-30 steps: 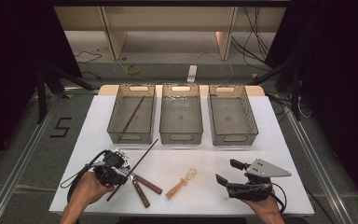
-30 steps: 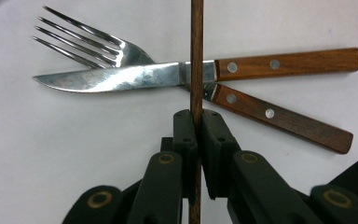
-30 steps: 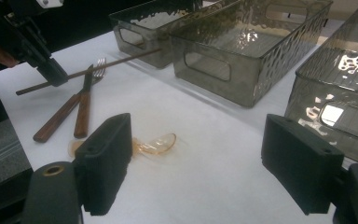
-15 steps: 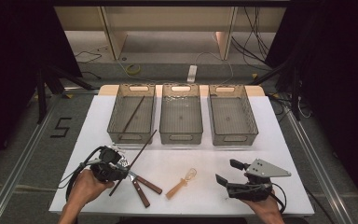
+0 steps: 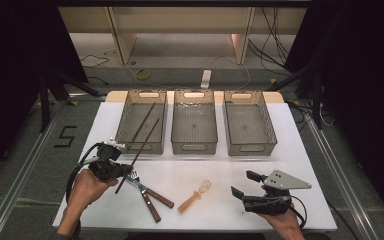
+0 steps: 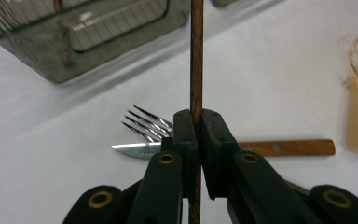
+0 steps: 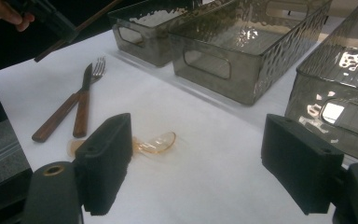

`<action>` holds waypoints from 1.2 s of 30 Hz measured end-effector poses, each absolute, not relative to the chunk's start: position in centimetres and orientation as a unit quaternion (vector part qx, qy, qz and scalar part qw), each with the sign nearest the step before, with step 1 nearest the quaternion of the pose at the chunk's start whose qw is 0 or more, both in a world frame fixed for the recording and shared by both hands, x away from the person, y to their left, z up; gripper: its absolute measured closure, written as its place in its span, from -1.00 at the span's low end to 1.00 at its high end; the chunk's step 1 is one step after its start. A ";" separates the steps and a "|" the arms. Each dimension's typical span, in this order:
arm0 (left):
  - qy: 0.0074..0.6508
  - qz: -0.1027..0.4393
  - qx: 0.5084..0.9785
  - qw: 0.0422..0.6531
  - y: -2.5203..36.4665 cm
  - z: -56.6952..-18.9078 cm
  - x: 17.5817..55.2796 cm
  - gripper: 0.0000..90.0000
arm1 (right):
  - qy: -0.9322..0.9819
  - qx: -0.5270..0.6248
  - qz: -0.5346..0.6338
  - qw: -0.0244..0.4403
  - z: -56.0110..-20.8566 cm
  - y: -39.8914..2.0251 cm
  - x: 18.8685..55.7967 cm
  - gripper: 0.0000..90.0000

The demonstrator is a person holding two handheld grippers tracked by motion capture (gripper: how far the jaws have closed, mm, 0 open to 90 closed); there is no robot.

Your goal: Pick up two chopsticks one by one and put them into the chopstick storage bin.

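**Left jaws clamp one chopstick; right jaws open, empty**

Left gripper (image 5: 111, 167): jaws closed on one dark wooden chopstick (image 5: 137, 156), pinched near its lower end. The stick runs up and away from the jaws, slanting toward the leftmost bin (image 5: 142, 145); in the left gripper view it stands straight up between the pads (image 6: 197, 56). It is clear of the counter (image 5: 220, 175).

Right gripper (image 5: 252, 192): jaws spread wide, nothing between them, resting low at the counter's near right. In the right gripper view the whisk lies just ahead of the left jaw, partly hidden behind it.

Counts:
- Chopsticks: 2. One in the left jaws, a second (image 5: 141, 123) lying slanted inside the leftmost bin.
- Bins: 3, grey translucent, in a row beyond both jaws; middle (image 5: 194, 147) and right (image 5: 252, 147) look bare.
- Fork: 1 (image 6: 149, 123), wooden handle, just past the left jaws.
- Knife: 1 (image 6: 135, 150), wooden handle, touching the fork.
- Small whisk: 1 (image 5: 195, 196), pale orange, between the two grippers.
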State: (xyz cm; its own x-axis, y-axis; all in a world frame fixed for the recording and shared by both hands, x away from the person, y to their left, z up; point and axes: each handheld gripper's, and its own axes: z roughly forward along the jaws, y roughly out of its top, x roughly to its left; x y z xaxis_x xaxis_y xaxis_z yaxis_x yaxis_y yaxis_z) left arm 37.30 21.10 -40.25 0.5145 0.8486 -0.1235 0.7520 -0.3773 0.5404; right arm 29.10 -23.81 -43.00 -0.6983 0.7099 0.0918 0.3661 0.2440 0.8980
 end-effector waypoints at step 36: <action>0.529 0.153 0.771 0.319 22.1 -35.5 49.2 0.88 | 0.767 0.349 0.513 0.167 -42.9 -23.9 29.2 -0.43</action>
